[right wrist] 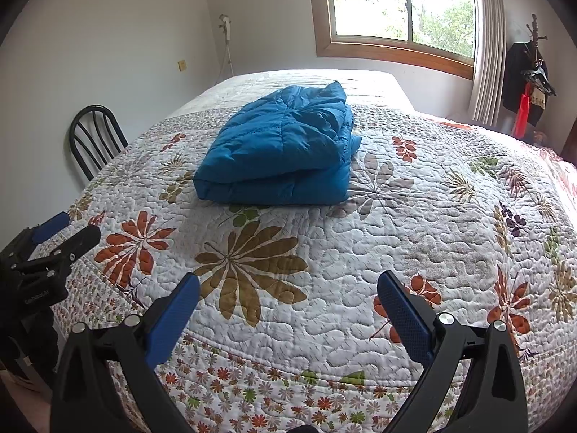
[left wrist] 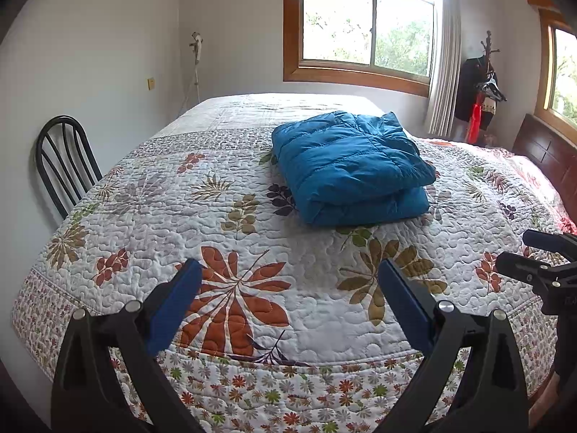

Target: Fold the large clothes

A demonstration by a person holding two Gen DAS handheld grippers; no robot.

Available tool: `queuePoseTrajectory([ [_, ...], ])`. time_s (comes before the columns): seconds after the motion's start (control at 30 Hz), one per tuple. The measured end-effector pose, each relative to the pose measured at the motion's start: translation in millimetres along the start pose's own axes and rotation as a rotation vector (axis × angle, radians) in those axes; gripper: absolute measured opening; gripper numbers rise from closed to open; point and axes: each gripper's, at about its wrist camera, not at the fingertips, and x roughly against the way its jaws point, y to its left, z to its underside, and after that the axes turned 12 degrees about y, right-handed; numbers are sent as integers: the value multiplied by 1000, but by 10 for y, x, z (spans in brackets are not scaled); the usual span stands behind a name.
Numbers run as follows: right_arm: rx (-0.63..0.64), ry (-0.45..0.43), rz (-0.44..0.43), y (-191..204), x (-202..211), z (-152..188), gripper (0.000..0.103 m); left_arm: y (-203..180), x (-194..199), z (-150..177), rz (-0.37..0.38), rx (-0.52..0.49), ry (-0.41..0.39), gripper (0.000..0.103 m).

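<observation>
The blue puffer jacket (left wrist: 351, 167) lies folded into a thick bundle on the quilted bed (left wrist: 162, 223), at about twelve o'clock from both tongs. The left tongs (left wrist: 290, 281) and right tongs (right wrist: 288, 294) hang spread and empty above the bed's near edge, well apart from it; the folding looks finished, I'd judge.

1. The blue jacket (left wrist: 351, 166) is puffy quilted cloth with a slight sheen.
2. The bedspread (left wrist: 317, 285) is matt stitched cloth, bumpy with quilting.
3. The left gripper (left wrist: 288, 274) and right gripper (right wrist: 288, 285) have matt black plastic arms, textured blue pads and shiny metal pins.
4. The window frame (left wrist: 355, 74) is smooth varnished wood.
5. The chair (left wrist: 65, 158) looks like glossy black metal.
</observation>
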Motion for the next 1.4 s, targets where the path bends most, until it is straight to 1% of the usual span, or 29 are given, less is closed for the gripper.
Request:
queuePoseTrajectory([
  [1.4, 23, 3, 4, -32, -4, -19, 99, -23, 0, 2, -16, -3, 9, 97],
])
